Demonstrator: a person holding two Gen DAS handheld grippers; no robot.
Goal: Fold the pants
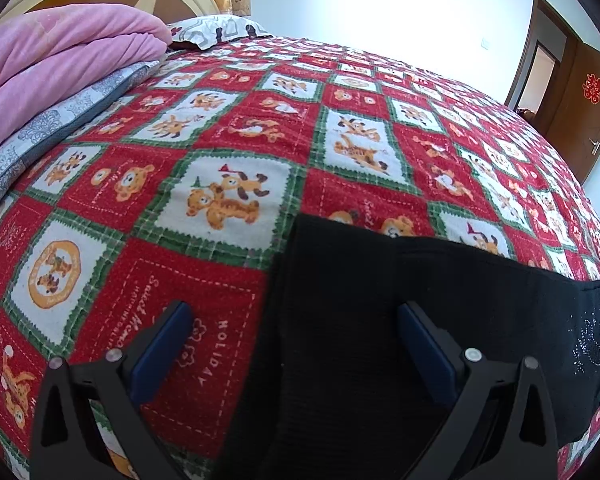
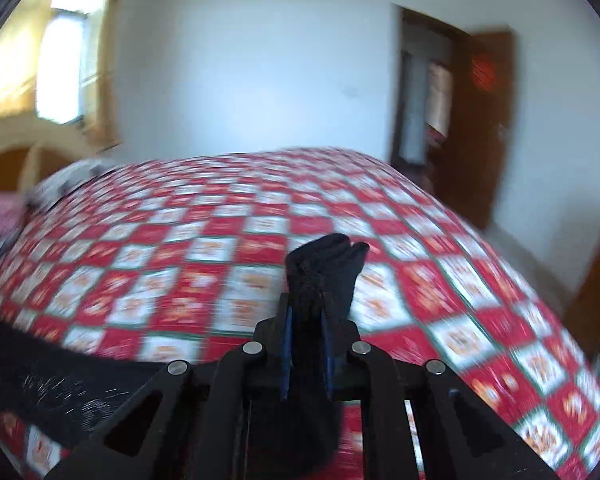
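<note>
Bed fills both views, red/green/white patchwork quilt; pink blanket and pillow well ahead-left of the left gripper, door far ahead-right. Pants lie flat on the quilt directly under and ahead of the left gripper, running off to its right; black, ribbed-looking knit, with a sparkly stud motif near the right edge of that view. Left gripper is wide, jaws spread, blue pads clear of the cloth; one finger sits over bare quilt, the other over the pants, nothing pinched. Right gripper is clamped narrow on a bunched end of the pants, fabric poking up past the fingertips and lifted off the quilt; the rest of the garment trails back-left of it, studs showing there too. Right view is motion-blurred, so which end it holds (cuff or waist) I can't tell. Progress call: early to mid-fold. One end is picked up and looks to be carried over; no finished crease visible, garment still mostly spread out. Left to do: lay that end down, square the edges, likely another fold.
</note>
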